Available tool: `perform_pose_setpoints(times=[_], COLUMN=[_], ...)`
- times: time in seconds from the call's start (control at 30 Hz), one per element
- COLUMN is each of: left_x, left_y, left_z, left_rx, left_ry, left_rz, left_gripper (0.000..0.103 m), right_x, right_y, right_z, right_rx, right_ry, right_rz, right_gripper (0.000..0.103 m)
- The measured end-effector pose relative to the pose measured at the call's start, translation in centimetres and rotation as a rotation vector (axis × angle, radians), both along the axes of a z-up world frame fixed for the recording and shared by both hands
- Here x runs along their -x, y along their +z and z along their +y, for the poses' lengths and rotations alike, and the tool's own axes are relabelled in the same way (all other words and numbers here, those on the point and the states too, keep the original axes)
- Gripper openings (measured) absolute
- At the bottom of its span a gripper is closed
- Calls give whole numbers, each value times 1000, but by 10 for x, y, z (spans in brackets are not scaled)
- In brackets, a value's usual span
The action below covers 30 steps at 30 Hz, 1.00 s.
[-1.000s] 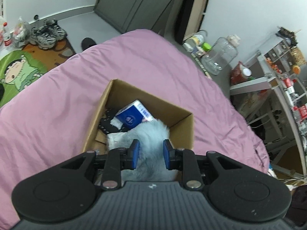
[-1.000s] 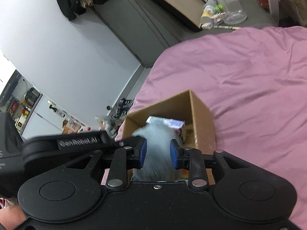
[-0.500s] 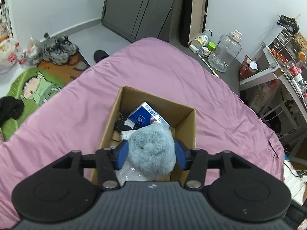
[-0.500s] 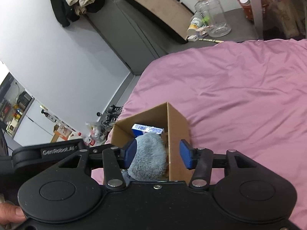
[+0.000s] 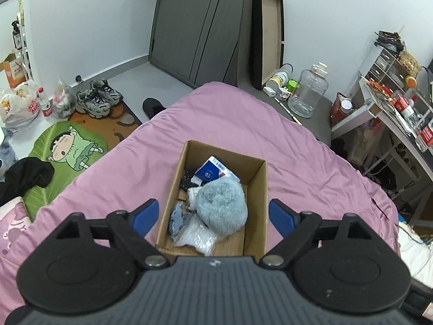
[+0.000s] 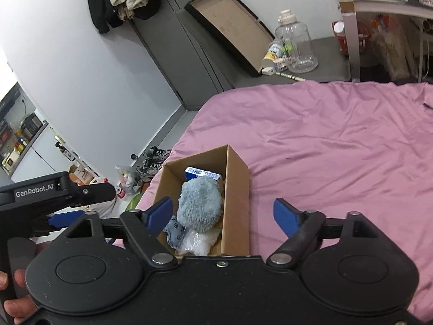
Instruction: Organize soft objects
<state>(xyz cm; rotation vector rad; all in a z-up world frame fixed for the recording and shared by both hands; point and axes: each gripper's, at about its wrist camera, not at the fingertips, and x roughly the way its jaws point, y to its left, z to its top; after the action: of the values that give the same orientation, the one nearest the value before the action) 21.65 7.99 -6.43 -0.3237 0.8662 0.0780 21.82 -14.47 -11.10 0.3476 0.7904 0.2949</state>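
An open cardboard box [image 5: 257, 187] [image 6: 238, 187] stands on the pink bed cover [image 5: 311, 168]. Inside it lies a fluffy grey-blue soft toy [image 5: 222, 205] [image 6: 199, 203], with a blue and white packet [image 5: 213, 172] behind it and a small blue cloth [image 5: 178, 219] and a clear plastic bag [image 5: 197, 235] in front. My left gripper [image 5: 213, 215] is wide open and empty above the box's near end. My right gripper [image 6: 223, 216] is wide open and empty, also above the box. The left gripper's body shows at the left of the right wrist view [image 6: 54, 200].
The bed cover [image 6: 338, 149] spreads to the right of the box. On the floor are sneakers [image 5: 97, 100], a cartoon mat [image 5: 62, 151], bags, a large clear jug [image 5: 308, 92] and a shelf unit [image 5: 392, 103] at the right.
Both grippers were shut on the fluffy toy over the box. They have opened wide, let the toy drop into the box, and pulled up and back.
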Motion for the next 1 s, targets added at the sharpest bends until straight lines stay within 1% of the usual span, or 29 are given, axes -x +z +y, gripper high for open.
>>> perform_pose_setpoints(times=[0.03, 0.13, 0.17, 0.23, 0.3, 0.37, 0.43, 0.47, 0.57, 0.7, 0.8, 0.93, 1.0], left_x=[4, 20, 26, 39, 48, 60, 73, 79, 94, 115, 130, 149, 155], left_y=[2, 8, 11, 15, 19, 24, 29, 32, 40, 51, 56, 58, 59], left_z=[-2, -5, -6, -7, -8, -9, -10, -10, -11, -19, -21, -26, -24], left_rx=[-10, -34, -37, -43, -49, -55, -65, -66, -44, -63, -51, -71, -62], left_ry=[-5, -19, -22, -22, -27, -34, -43, -42, -40, -49, -47, -41, -35], left_rz=[-1, -8, -14, -23, -21, -23, -33, -37, -53, -86, -108, -120, -114], left_gripper=[89, 94, 95, 97, 97, 98, 100, 102, 102, 102, 103, 103, 103], right_x=[5, 22, 29, 41, 51, 59, 69, 74, 87, 108, 126, 139, 145], right_y=[4, 14, 18, 25, 29, 34, 40, 44, 53, 64, 74, 80, 82], right_z=[-1, -7, -9, -12, -14, -13, -13, -14, -16, -18, -23, -26, -29], right_rx=[4, -8, -6, 4, 16, 60, 82, 82, 78, 104, 103, 136, 134], right_ry=[-6, -29, -34, -36, -22, -9, 0, 5, 22, 28, 29, 2, 5], right_rz=[-7, -26, -30, -40, -30, -16, -37, -48, -62, -87, -124, -99, -106], right_gripper=[93, 102, 103, 103, 103, 103, 103, 103, 103, 103, 103, 103, 103])
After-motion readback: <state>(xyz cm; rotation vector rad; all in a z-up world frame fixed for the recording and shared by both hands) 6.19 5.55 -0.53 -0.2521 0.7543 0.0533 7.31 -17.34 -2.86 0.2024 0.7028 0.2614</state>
